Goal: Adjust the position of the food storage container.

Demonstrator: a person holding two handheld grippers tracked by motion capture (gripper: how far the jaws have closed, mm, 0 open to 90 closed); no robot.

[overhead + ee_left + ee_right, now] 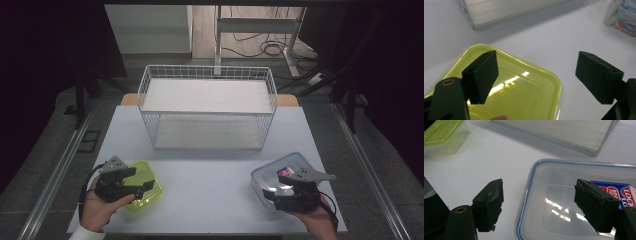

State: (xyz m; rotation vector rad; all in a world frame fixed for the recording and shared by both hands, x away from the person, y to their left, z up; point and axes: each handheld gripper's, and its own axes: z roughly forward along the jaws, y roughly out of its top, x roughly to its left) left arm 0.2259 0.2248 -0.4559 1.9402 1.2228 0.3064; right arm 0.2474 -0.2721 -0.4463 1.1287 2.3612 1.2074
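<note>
— High view first: what sits at the left of the worktop [210, 170]?

— A yellow-green lidded container [142, 185], near the front left corner. The left gripper [137, 181], held in the person's left hand [97, 207], hangs over its near-left part, jaws pointing toward the middle of the worktop.

— Is it gripping the container?

— No. In the left gripper view the jaws stand wide apart with nothing between them. One pad [482, 77] hovers above the green lid [524, 90]; the other is out past the lid's edge, over bare white worktop.

— And in the middle?

— A white wire basket rack [207, 107] with two levels stands toward the far side, well apart from both containers.

— The right side?

— A clear container with a blue-rimmed lid [280, 172] lies near the front right corner. The right gripper [280, 192], in the person's right hand [317, 220], is over its near edge.

— Holding it?

— No. In the right gripper view the jaws are spread wide and empty: one pad over the worktop just beside the blue rim [524, 202], the other above the clear lid, near a red-and-blue label [616, 191].
</note>
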